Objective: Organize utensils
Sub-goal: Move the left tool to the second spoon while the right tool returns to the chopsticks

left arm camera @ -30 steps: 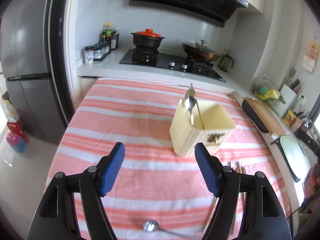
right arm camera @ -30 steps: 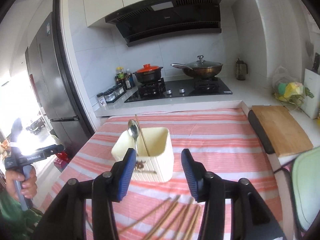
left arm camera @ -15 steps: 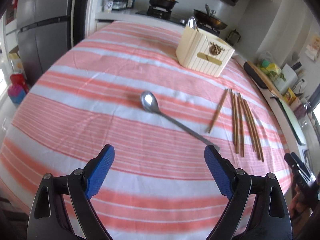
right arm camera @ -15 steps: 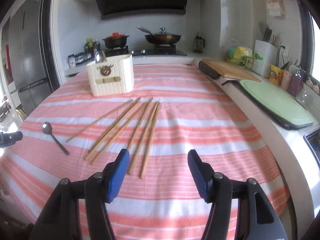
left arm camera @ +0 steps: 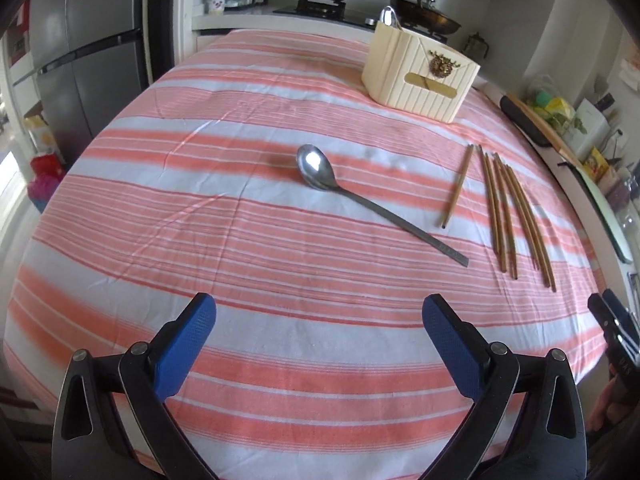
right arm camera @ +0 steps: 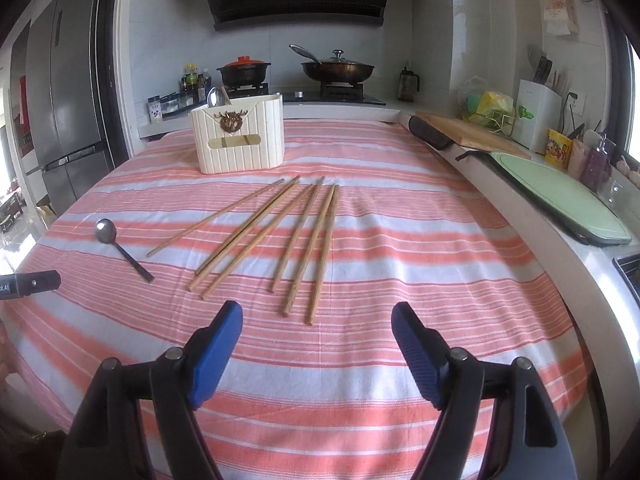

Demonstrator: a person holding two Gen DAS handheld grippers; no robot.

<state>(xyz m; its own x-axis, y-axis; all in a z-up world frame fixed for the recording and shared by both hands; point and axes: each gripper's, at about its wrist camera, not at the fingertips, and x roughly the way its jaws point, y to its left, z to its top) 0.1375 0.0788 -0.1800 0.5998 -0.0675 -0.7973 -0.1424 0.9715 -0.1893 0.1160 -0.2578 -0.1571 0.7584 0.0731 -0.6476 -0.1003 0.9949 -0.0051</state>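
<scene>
**Hovering over the table, both grippers wide apart**

Lying near the middle of the striped table (left arm camera: 280, 380) is a spoon (left arm camera: 320, 170). Six chopsticks (right arm camera: 312, 236) are lying toward the right edge. The box (right arm camera: 240, 144) is standing near the far edge, holding another spoon. The left gripper (left arm camera: 319, 320) and right gripper (right arm camera: 317, 330) have just been opening, holding nothing.
</scene>
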